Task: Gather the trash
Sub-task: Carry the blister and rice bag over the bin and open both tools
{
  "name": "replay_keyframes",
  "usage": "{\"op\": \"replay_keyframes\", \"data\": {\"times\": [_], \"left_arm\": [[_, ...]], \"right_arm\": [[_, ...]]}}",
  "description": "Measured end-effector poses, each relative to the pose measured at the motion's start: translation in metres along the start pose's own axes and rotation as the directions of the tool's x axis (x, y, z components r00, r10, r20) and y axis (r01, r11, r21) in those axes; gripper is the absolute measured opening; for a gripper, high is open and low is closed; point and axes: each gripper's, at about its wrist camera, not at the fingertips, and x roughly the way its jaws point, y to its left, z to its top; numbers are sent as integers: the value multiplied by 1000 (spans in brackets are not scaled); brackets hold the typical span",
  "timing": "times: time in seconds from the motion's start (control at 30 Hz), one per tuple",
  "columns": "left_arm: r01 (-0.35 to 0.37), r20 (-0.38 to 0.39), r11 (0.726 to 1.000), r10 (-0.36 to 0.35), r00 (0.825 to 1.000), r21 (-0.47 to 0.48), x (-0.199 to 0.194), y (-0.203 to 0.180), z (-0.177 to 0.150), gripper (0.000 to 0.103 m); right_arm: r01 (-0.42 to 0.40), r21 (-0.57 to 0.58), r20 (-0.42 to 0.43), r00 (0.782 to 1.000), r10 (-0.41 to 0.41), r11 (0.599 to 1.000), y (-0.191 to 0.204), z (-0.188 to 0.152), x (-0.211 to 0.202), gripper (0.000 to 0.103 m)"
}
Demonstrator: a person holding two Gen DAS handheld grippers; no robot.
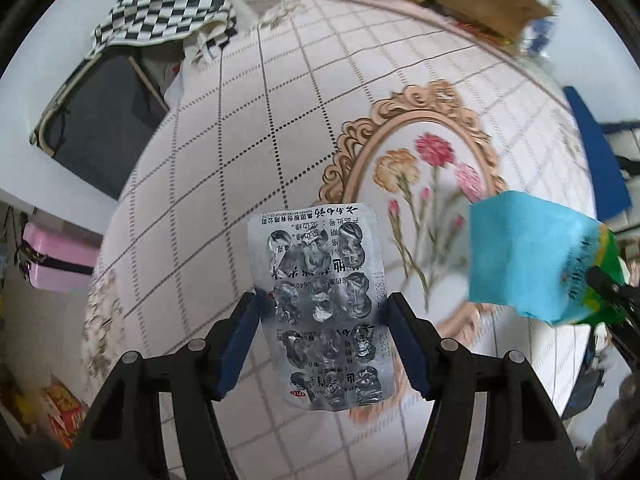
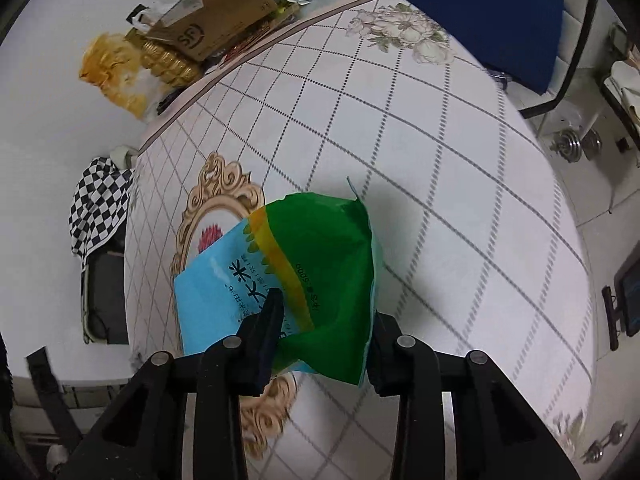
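While both grippers point down over a round table, each one already carries a piece of trash, and no bin or trash bag can be seen in either view, so which way the load must travel cannot be told from here.

The left gripper holds an empty pill sheet between its two blue pads. The jaws stand at a middling width, pressing on the sheet's two long edges. Its long axis runs straight away from the gripper, along the fingers, with the far end sticking out well past the fingertips. The sheet is thin silver foil with printed writing, rounded corners and rows of crushed, burst bubbles, so it looks stiff but easy to bend.

The right gripper is clamped tight on a crumpled plastic packet, blue at one end and green with a yellow band at the other. The packet is soft and glossy, folded over on itself, and bunched where the pads pinch it. Most of it hangs ahead and to the left of the fingers. In the left wrist view the same packet shows at the right edge, just beside the pill sheet but apart from it.

The table wears a pale cloth with a dotted diamond grid, a printed gold oval frame and pink and orange flowers. A cardboard box and a checked cloth sit at the table's edges.
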Motion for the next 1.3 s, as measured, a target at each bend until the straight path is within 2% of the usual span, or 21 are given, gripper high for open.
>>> {"op": "replay_keyframes", "data": {"times": [0.07,0.1,0.13,0.3,0.37,0.43,0.57,0.67,0.77,0.93,1.07,1.2,1.3], "left_arm": [[18,25,999,-19,1000,29,-16,6,-14,62],[26,27,999,-27,999,38,-4,13,0,62],[36,37,998,-38,999,50,-16,17,-14,62],[91,53,992,-96,994,88,-28,39,-41,62],[109,71,985,-119,990,132,-44,52,-70,62],[126,75,976,-141,987,175,-54,66,-97,62],[162,51,957,-179,983,241,-71,100,-160,62],[173,-4,946,-179,984,273,-68,125,-207,62],[172,-85,944,-154,984,281,-57,147,-251,62],[157,-197,942,-100,975,298,-18,170,-313,62],[156,-275,953,-82,958,259,40,174,-344,62],[166,-344,961,-82,935,222,133,166,-360,63],[185,-368,962,-101,924,199,202,157,-362,63]], "right_arm": [[6,-12,12,1000,-6,1000,-3,-18,-17,38],[6,-14,14,1000,-5,1000,-5,-26,-24,38],[6,-14,18,1000,-6,1000,-7,-37,-33,38],[0,-4,47,999,0,1000,-18,-105,-81,37],[2,-2,62,998,-2,1000,-20,-137,-99,37],[-5,10,78,997,4,1000,-23,-177,-119,37],[-3,60,95,995,-3,998,-34,-280,-159,37],[6,106,80,997,-15,994,-45,-358,-176,37],[29,149,17,999,-32,988,-58,-433,-179,37],[91,186,-111,991,-71,978,-84,-529,-154,37],[166,220,-213,970,-119,961,-120,-579,-92,37],[224,272,-260,953,-152,936,-164,-606,-7,37],[246,288,-267,949,-169,925,-190,-611,65,37]]}}
